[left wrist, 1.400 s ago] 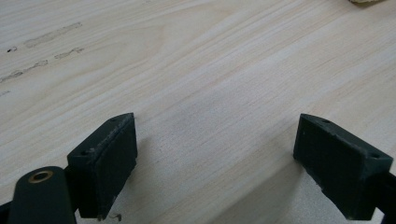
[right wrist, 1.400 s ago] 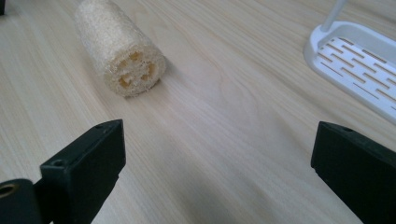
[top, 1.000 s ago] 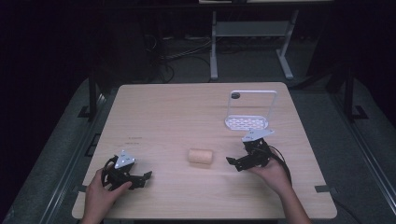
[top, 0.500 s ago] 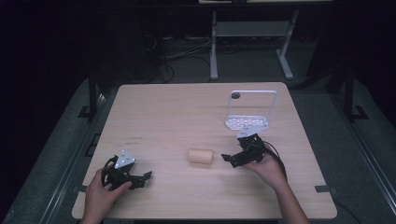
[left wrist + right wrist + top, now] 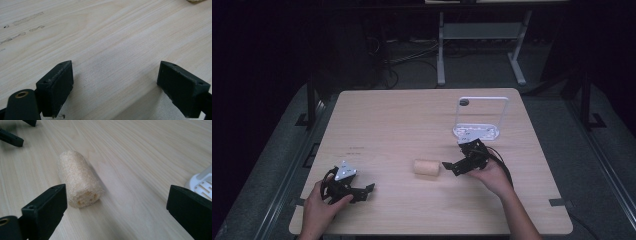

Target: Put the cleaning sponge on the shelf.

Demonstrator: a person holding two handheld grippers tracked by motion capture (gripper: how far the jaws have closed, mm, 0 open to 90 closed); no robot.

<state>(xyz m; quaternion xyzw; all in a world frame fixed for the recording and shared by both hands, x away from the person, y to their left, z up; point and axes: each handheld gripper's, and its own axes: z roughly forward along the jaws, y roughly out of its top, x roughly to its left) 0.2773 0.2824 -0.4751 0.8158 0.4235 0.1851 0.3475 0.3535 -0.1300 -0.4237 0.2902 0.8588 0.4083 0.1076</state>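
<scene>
Pale wooden table from above, loofah roll lying centre frame, right gripper spread wide just beside it (its own view reveals fibrous texture), left gripper gaping lower left.

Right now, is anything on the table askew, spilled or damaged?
Nothing stands out. The loofah roll lies whole on its side, the white rack stands upright, and the table shows only faint scuffs.
</scene>
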